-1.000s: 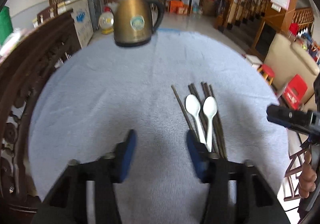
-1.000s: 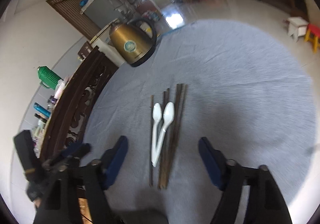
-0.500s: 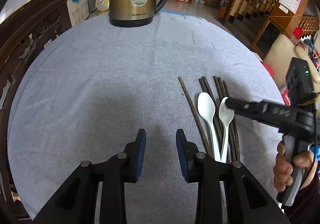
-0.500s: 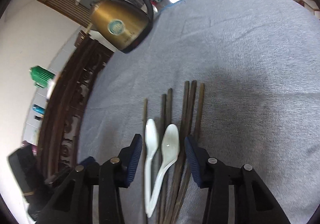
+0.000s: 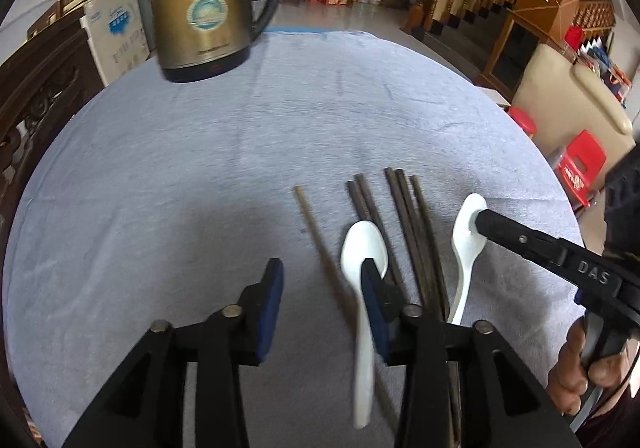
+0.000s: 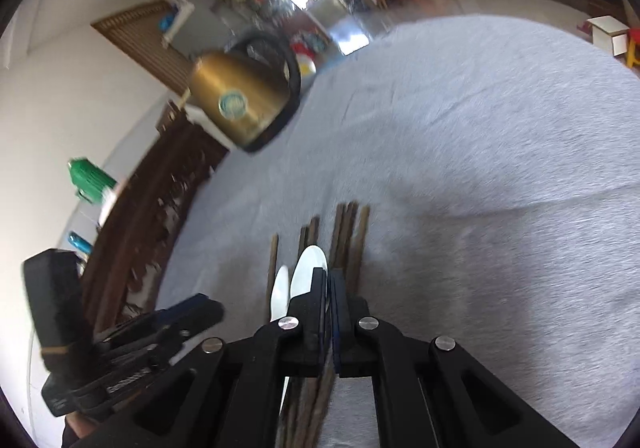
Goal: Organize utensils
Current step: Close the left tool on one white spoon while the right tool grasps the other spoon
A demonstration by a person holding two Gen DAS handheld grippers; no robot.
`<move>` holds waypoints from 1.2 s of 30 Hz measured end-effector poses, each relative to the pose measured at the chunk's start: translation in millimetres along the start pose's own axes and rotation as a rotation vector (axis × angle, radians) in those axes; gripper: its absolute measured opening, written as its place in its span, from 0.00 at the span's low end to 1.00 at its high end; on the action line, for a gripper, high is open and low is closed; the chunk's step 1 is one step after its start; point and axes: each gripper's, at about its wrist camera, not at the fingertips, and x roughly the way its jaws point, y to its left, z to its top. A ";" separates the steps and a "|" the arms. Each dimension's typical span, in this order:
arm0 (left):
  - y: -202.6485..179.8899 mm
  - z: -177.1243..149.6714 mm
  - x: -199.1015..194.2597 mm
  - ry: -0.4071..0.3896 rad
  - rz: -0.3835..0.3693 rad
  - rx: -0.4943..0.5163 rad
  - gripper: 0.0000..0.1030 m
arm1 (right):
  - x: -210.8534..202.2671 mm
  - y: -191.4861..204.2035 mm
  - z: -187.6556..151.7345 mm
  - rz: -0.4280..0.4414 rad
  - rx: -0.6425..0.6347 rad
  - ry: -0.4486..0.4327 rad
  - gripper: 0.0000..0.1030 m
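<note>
My right gripper (image 6: pixel 329 290) has just closed on one white spoon (image 5: pixel 468 232) above the chopsticks (image 5: pixel 404 215); the left gripper (image 5: pixel 322 284), jaws just widened, straddles nothing. Next: lift it clear.

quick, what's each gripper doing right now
left gripper: open, jaws just widened, nothing gripped.
right gripper: just closed, shut on the right-hand white spoon.

Both grippers are matte black plastic with angular, open-framed arms and round silver screw heads at the pivots. The left gripper (image 5: pixel 320 306) carries blue pads (image 5: pixel 271 308) inside its fingers; the right gripper (image 6: pixel 329 312) does too. "DAS" is embossed on the right gripper's side. A dark sleeve edges the right hand (image 5: pixel 576 368).
</note>
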 end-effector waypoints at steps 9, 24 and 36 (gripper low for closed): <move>-26.7 9.0 30.0 -0.003 -0.015 0.095 0.53 | -5.0 -35.8 -4.7 0.083 0.101 -0.051 0.03; -22.9 14.1 43.0 -0.016 -0.042 0.068 0.24 | -11.1 -37.3 -12.1 0.108 0.054 -0.061 0.03; -3.1 -14.3 -71.5 -0.221 -0.101 -0.033 0.07 | -73.0 22.2 -27.4 0.060 -0.100 -0.192 0.03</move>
